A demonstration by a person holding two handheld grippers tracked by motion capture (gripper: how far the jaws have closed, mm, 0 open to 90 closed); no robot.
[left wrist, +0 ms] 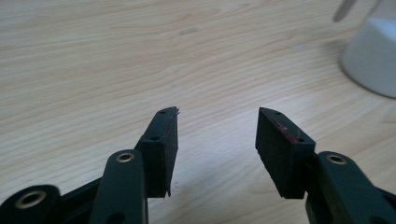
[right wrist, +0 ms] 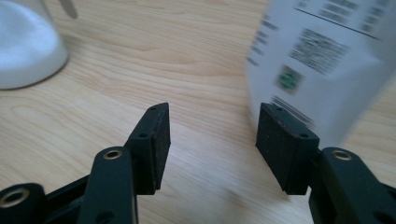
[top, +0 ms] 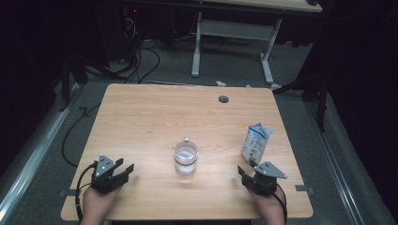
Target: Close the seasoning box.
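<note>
While we hold the right hand-held gripper (top: 248, 174) low over the near right part of the tabletop (top: 155, 117), its jaws stand wide apart with nothing between them. In the right gripper view its pads (right wrist: 161, 140) frame bare wood, and the white carton (right wrist: 327, 60) stands just beyond the right-hand jaw, close to it but, as far as we can tell, not touching. From the high view we see that same carton (top: 256, 143) upright near the right edge, just ahead of this gripper, its printed face blue and white.

Our left hand-held gripper (top: 123, 169) rests at the near left, jaws likewise spread wide and holding nothing; in the left gripper view its pads (left wrist: 170, 144) open onto plain wood grain.

Between the two, near the middle of the tabletop, we find a clear glass jar (top: 186, 158) standing upright, part filled with something white. Its rounded base shows at the upper right of the left gripper view (left wrist: 373, 60) and at the upper left of the right gripper view (right wrist: 25, 46), well apart from both sets of jaws.
</note>
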